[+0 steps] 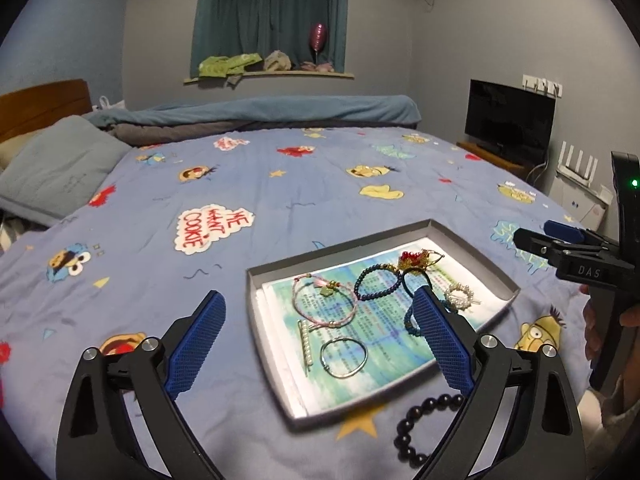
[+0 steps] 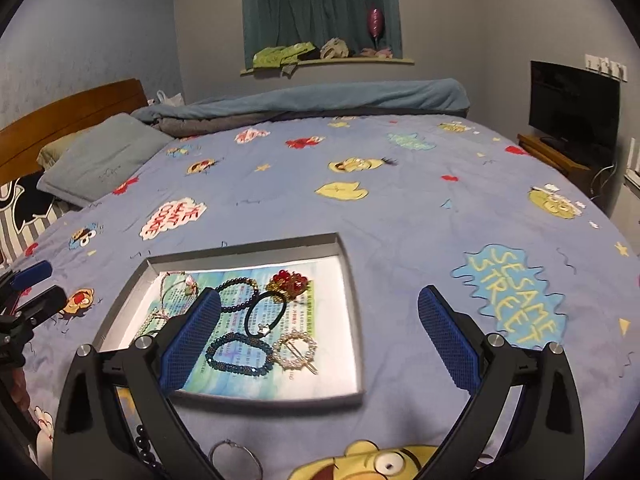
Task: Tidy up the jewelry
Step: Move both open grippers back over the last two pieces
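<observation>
The left gripper point(image 1: 320, 344) fills the foreground of its own view, its blue ribbed fingers point(image 1: 196, 344) spread wide with nothing between them. Just below its right finger a black bead bracelet point(image 1: 420, 428) lies on the cartoon-print bedspread point(image 1: 280, 184), outside the tray. Beyond the fingers sits the shallow grey tray point(image 1: 472, 256), lined with a printed blue-green sheet. On the sheet lie a silver bangle point(image 1: 343, 357), a pearl bar clip point(image 1: 305, 340), a pink cord bracelet point(image 1: 324, 300), a dark blue bead bracelet point(image 1: 378, 282), a red and gold hairpiece point(image 1: 416, 260) and a pearl ring clip point(image 1: 460, 296).

The right gripper point(image 2: 320, 340) also stands wide and empty, its left finger over the tray's near left part, its right finger over bare bedspread. Between its fingers show a black hair tie point(image 2: 266, 314) and a teal bead bracelet point(image 2: 240, 354), both inside the tray. A second silver bangle point(image 2: 236, 460) lies on the bedspread at the near edge.
</observation>
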{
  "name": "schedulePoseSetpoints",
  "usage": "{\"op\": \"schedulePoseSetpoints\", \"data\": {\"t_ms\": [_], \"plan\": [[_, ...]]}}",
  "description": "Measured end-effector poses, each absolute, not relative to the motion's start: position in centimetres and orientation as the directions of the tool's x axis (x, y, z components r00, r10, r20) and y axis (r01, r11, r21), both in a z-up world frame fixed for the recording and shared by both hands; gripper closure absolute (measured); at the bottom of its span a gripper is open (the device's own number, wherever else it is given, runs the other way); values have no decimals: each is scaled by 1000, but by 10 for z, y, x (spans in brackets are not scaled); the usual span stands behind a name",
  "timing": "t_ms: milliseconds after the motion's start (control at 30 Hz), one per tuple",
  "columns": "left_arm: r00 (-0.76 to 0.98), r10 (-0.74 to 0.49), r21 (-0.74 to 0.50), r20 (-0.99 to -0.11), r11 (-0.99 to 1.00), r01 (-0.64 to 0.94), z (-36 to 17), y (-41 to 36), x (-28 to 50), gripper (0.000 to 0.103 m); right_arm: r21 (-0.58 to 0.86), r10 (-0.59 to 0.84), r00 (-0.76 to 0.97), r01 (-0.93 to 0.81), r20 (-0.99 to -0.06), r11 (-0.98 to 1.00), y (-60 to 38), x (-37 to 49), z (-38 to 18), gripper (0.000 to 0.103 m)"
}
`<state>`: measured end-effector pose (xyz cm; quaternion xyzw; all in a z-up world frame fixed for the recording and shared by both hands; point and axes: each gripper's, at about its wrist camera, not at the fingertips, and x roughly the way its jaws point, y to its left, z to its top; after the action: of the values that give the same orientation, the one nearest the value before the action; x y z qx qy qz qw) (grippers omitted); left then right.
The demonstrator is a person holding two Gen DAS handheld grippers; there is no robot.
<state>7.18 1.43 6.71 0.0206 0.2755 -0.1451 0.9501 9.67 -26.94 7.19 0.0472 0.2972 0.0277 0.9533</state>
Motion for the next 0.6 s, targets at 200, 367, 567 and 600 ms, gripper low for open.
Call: {"op": "schedulePoseSetpoints", "data": {"t_ms": [200, 367, 567, 600], "plan": [[814, -263, -43, -518, 958, 282, 66, 25, 44, 7, 84, 57, 838, -13, -542, 996, -279, 70, 77, 5], [820, -228, -1, -525, 964, 267, 51, 28, 20, 7, 29, 38, 831, -26, -555, 999, -281, 46, 67, 5], [793, -237, -18, -561, 961, 274, 23, 25, 1, 7, -63, 24, 814, -74, -581, 995, -269, 19, 41, 5], [790, -241, -23, -564, 961, 276, 20, 23, -1, 7, -67, 31, 812, -86, -583, 994, -266, 14, 36, 5]]}}
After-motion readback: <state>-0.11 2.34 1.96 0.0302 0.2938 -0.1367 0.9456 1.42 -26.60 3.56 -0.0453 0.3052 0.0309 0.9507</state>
